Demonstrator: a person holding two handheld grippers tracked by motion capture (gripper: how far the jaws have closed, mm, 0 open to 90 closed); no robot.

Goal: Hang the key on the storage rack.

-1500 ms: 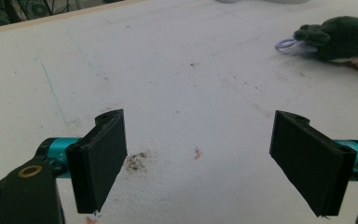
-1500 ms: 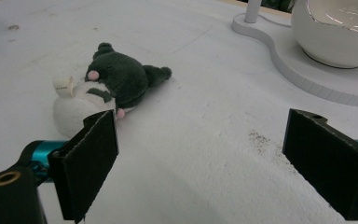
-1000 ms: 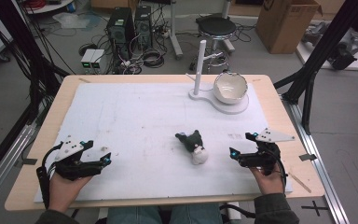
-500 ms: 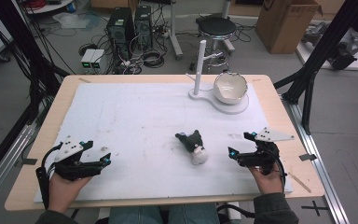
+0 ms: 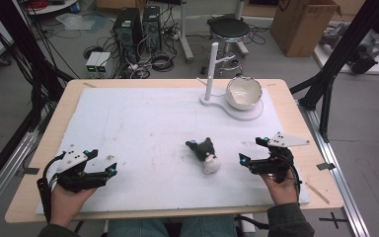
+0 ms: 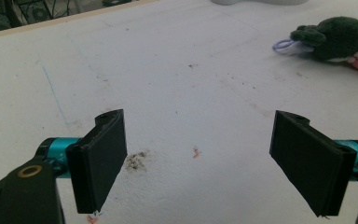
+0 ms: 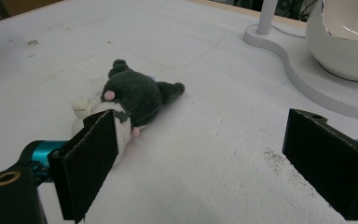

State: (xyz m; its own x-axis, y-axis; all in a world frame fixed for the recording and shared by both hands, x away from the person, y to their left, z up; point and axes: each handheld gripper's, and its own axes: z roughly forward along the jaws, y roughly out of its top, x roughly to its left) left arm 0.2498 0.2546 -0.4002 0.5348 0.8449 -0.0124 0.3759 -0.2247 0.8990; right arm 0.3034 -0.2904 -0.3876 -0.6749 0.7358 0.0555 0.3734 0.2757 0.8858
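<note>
A small dark plush toy point(image 5: 205, 154) with a white face lies on the white mat, right of centre. My right gripper point(image 5: 249, 152) rests on the mat just right of it, open, jaws pointing at the toy. In the right gripper view the plush toy point(image 7: 135, 100) lies ahead, behind the left jaw, with nothing between the jaws of the right gripper point(image 7: 209, 140). My left gripper point(image 5: 106, 165) sits open near the front left of the mat. From the left gripper point(image 6: 200, 140), the plush toy point(image 6: 340, 37) is far off at the upper right.
A white bowl point(image 5: 244, 92) sits on a white stand base point(image 5: 246, 114) with an upright post point(image 5: 211, 69) at the back right. The bowl point(image 7: 345, 37) and base point(image 7: 284, 46) lie ahead and to the right of the right gripper. The wooden table edge point(image 5: 177, 215) runs in front.
</note>
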